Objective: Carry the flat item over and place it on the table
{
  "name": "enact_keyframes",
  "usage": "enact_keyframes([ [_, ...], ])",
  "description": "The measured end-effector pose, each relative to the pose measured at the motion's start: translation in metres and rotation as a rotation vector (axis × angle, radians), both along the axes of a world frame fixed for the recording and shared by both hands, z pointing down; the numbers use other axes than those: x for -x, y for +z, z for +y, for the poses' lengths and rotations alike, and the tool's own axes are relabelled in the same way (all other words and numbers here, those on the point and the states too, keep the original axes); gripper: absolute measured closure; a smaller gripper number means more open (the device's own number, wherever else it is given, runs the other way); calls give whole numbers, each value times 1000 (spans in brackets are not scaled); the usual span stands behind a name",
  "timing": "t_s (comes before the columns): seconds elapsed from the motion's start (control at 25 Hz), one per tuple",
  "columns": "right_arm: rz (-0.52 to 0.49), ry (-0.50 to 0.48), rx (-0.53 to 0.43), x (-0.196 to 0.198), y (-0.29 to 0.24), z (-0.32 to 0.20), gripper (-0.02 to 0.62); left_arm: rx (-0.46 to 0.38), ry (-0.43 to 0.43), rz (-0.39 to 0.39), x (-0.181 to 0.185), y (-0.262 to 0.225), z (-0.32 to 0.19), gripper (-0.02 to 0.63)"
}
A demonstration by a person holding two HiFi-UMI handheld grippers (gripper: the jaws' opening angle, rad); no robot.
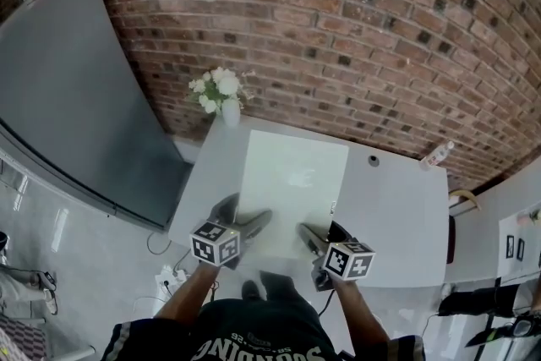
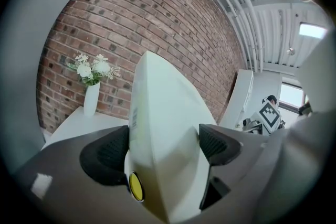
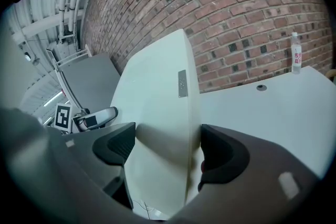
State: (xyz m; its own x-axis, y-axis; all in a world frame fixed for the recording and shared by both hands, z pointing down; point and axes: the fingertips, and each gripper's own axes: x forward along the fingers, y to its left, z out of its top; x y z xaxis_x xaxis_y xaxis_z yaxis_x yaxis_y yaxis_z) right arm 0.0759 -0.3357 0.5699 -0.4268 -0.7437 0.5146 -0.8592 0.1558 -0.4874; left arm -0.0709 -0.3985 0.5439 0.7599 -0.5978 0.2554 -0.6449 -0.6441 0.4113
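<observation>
Reaching forward with left forearm (image 1: 188, 293) and right forearm (image 1: 359, 319) side by side, clamping the flat white panel (image 1: 292, 177) along its near edge, left gripper (image 1: 245, 217) by the near-left corner and right gripper (image 1: 324, 234) by the near-right corner, both pairs of jaws pressed against the panel's two faces.

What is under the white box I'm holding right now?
The white table lies under the box; its bare top shows to the right. Whatever sits directly beneath is covered, so I cannot tell whether that patch is free. The vase stands beyond the far edge.
</observation>
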Motion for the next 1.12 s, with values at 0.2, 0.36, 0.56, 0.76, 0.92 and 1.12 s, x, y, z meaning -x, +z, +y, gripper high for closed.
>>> enact_keyframes([
  [0.2,-21,7,47,5,20,-8,212,27,18,-27,2,18,-11,181],
  [0.36,-39,9,89,9,37,-13,212,50,27,-46,6,33,-19,181],
  [0.56,-50,12,134,15,55,-15,212,92,25,-63,12,51,-21,181],
  [0.76,-54,7,177,29,74,-16,212,128,21,-76,25,72,-23,181],
  [0.92,-54,0,220,41,91,-14,212,172,10,-79,38,90,-22,181],
  [1.12,-58,-10,274,56,112,-11,212,231,-6,-82,53,112,-19,181],
])
